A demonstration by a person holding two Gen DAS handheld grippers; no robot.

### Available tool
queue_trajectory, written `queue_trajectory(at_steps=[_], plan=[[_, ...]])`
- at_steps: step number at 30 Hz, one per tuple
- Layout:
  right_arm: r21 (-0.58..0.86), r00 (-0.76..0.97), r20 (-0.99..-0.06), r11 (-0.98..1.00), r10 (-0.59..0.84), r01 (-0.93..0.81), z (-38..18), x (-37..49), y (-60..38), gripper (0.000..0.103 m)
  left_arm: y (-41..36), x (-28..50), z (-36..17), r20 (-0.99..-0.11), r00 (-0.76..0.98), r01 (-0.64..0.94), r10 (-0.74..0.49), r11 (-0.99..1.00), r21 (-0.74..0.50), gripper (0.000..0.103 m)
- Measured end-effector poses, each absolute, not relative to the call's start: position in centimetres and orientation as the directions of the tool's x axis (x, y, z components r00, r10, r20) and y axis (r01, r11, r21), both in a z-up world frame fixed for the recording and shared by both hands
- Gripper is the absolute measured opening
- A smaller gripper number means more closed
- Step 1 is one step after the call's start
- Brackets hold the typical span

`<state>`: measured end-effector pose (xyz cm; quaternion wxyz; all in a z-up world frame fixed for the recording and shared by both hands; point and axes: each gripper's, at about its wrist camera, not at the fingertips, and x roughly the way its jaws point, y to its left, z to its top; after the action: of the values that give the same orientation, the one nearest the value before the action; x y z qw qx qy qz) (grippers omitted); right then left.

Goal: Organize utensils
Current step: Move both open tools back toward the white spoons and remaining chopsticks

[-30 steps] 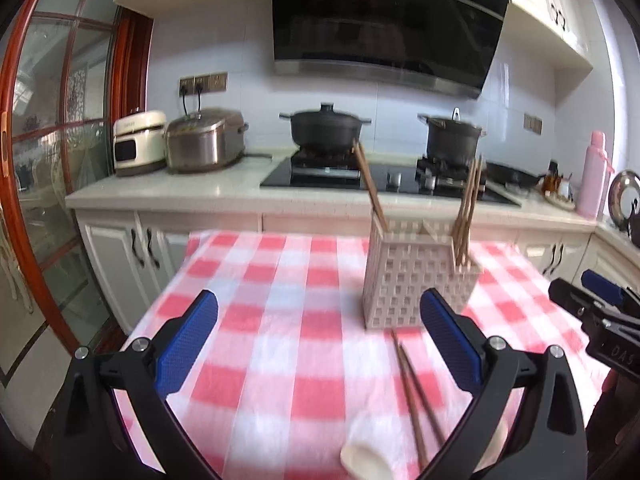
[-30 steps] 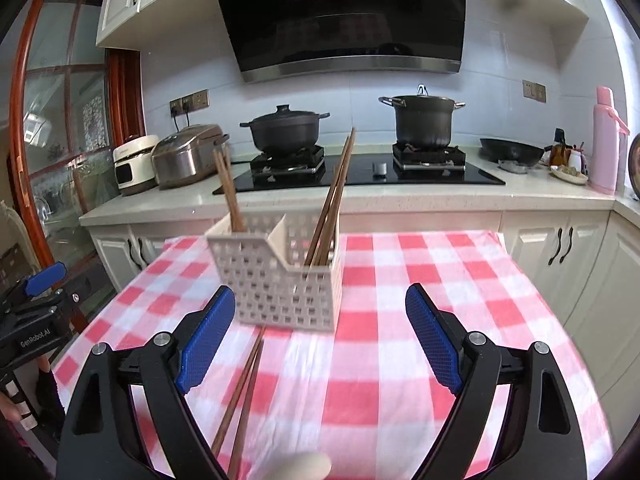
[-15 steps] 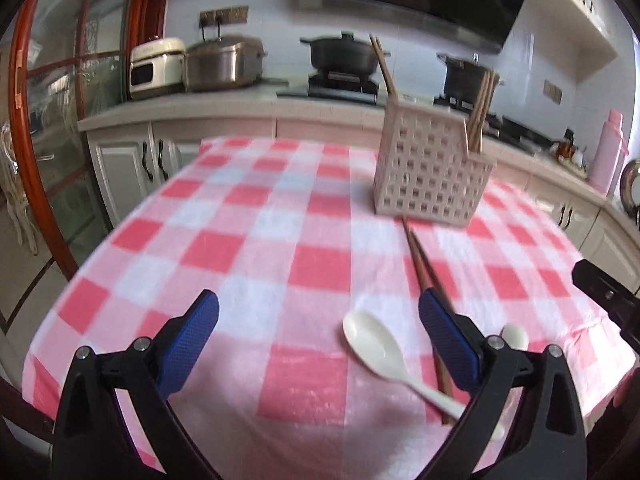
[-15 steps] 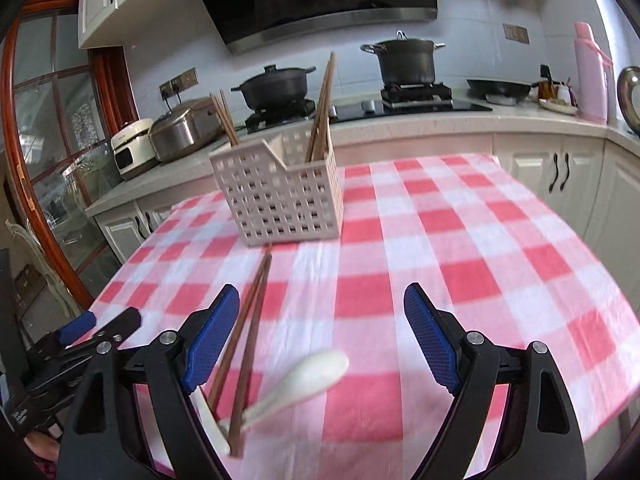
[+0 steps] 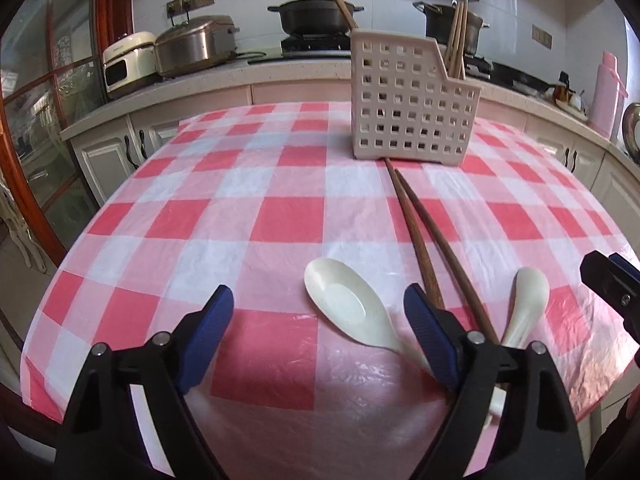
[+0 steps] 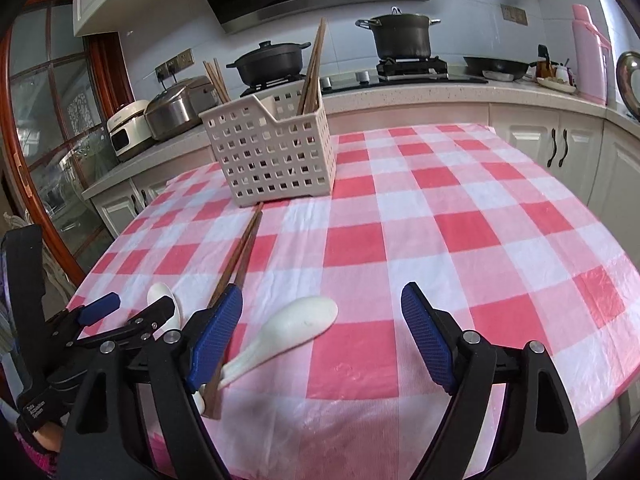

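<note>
Left gripper (image 5: 318,314) gapes wide and grips nothing, low over the checked tablecloth (image 5: 200,216). A white spoon (image 5: 352,308) lies between its fingers, bowl up, beside two dark chopsticks (image 5: 424,236) reaching to the perforated caddy (image 5: 412,108) (more chopsticks stand inside). A second spoon (image 6: 288,330) lies between the equally wide, empty right gripper (image 6: 322,316).

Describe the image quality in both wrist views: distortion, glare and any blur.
Left wrist view: strong fisheye bending, dark vignette corners; the red-and-white checked plastic tablecloth bulges like a dome, with soft glare on its near wrinkles; the white perforated plastic utensil basket is sharp.
Right wrist view: same bending, the counter edge curves; the cream ceramic spoon looks slightly soft; daylight is even, shadows faint.
</note>
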<state>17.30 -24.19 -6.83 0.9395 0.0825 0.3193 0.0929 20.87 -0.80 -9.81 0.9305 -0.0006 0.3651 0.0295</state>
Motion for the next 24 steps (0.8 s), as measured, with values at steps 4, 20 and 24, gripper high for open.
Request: queue_trajectory(at_steps=[4, 20, 24], plan=[[0.217, 0.777, -0.588, 0.969, 0.225, -0.117, -7.0, 17.3, -24.4, 0.077, -0.8, 21.4, -10.5, -0.706, 0.708, -0.036, 0.037, 0.999, 0.016, 0.074], [0.213, 0.667, -0.708, 0.971, 0.231, -0.110, -9.4, 18.6, -22.2, 0.057, -0.8, 21.2, -10.8, -0.706, 0.706, 0.089, -0.054, 0.996, 0.012, 0.033], [0.199, 0.655, -0.721, 0.973, 0.224, -0.114, -9.7, 19.1, -21.3, 0.055, -0.5, 21.1, -10.8, -0.702, 0.708, 0.113, -0.085, 0.994, -0.006, 0.032]])
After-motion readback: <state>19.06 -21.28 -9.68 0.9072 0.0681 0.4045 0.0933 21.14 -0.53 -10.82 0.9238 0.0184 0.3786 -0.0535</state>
